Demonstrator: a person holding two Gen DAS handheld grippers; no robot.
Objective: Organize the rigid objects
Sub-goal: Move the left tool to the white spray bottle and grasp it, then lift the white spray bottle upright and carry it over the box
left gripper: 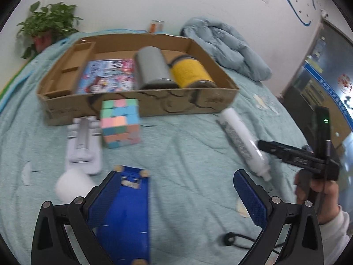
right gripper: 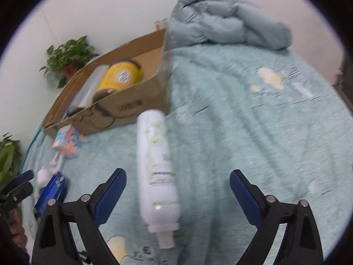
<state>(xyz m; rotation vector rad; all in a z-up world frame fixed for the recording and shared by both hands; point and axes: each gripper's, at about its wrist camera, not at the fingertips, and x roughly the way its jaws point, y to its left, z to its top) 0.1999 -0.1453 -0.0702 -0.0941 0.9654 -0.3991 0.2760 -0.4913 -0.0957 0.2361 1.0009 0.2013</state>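
Note:
A cardboard box (left gripper: 154,103) on the bed holds a magazine (left gripper: 108,75), a grey can (left gripper: 152,68) and a yellow can (left gripper: 189,71). In front of it lie a pastel puzzle cube (left gripper: 120,122), a white stand (left gripper: 82,145), a white cylinder (left gripper: 72,184), a blue case (left gripper: 126,212) and a white bottle (left gripper: 242,141). My left gripper (left gripper: 174,196) is open, its left finger beside the blue case. My right gripper (right gripper: 177,196) is open around the white bottle (right gripper: 155,170), which lies between its fingers, cap toward me. The box (right gripper: 123,108) and cube (right gripper: 68,143) sit far left.
A crumpled light-blue duvet (left gripper: 225,46) is piled behind the box to the right. Potted plants (left gripper: 46,26) stand at the bed's far left. A drink can (left gripper: 156,25) stands behind the box. A black cord (left gripper: 238,240) lies near my left gripper.

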